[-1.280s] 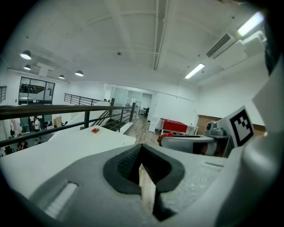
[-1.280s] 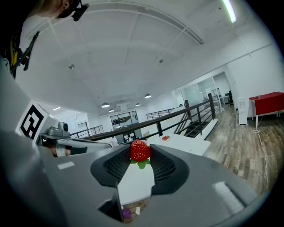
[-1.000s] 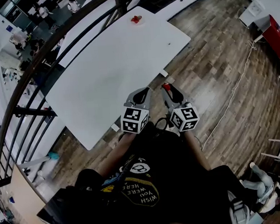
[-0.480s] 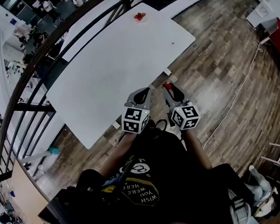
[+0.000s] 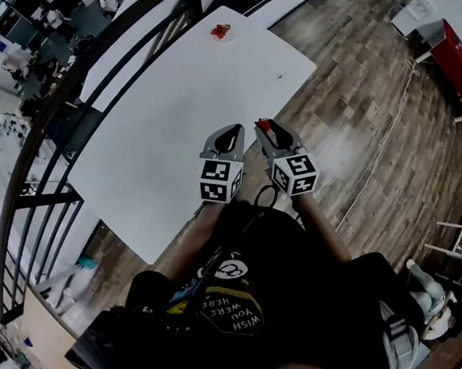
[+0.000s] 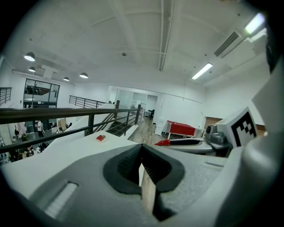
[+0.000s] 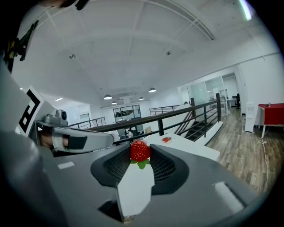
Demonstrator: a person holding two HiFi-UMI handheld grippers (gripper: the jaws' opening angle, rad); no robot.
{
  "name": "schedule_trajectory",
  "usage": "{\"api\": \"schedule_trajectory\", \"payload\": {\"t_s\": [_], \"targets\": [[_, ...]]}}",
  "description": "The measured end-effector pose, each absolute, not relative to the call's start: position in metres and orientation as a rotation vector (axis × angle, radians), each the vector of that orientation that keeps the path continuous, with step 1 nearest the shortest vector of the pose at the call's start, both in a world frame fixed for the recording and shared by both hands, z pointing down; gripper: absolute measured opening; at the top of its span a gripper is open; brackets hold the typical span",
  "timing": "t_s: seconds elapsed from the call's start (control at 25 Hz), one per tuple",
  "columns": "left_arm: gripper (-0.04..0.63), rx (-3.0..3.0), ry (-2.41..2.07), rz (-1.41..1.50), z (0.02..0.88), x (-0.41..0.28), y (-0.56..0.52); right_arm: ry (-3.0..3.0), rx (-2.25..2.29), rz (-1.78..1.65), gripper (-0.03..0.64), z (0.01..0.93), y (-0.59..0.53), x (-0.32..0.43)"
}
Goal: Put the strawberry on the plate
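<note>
Right gripper [image 7: 140, 155] pinching a strawberry [image 7: 140, 150] at the near edge of the bench [image 5: 171, 113]

Its fingers are pressing on the red strawberry from both sides, with the green leaves showing under the fruit. The left gripper [image 6: 142, 153] is hovering just beside it on the left, its fingers pressed together with nothing between them. At the far end of the white bench, well apart from both grippers, a small red thing [image 5: 220, 31] is lying on what seems to be a pale plate [image 5: 221, 38].

Strawberry [image 7: 140, 151] sits between right gripper's [image 5: 265, 128] jaws, left gripper [image 5: 228, 138] alongside at table's [image 5: 163, 113] near edge, plate [image 5: 221, 35] at far end.
</note>
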State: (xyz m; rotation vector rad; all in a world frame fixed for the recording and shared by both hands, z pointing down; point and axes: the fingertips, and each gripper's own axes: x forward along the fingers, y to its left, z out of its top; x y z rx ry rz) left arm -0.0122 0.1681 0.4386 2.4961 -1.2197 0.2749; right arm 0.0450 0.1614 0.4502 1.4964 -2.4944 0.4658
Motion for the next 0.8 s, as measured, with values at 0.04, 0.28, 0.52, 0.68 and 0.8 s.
{"api": "schedule_trajectory", "payload": {"t_s": [0.04,0.28,0.52,0.68,0.8], "targets": [[0.002,2.497,-1.218,0.269,0.439,-0.015,0.159,-2.484,1.497,0.457,0.138,0.452,0.153,0.042],[0.003,2.495,-1.180,0.263,0.444,-0.032,0.112,-2.414,1.528,0.434,0.138,0.459,0.102,0.026],[0.003,2.515,-1.139,0.274,0.444,-0.029,0.086,-2.376,1.548,0.432,0.138,0.458,0.075,0.023],[0.003,2.504,-1.130,0.270,0.447,-0.022,0.075,-2.376,1.529,0.428,0.138,0.459,0.062,0.027],[0.003,2.495,-1.136,0.276,0.451,-0.015,0.062,-2.380,1.527,0.431,0.138,0.461,0.048,0.036]]}}
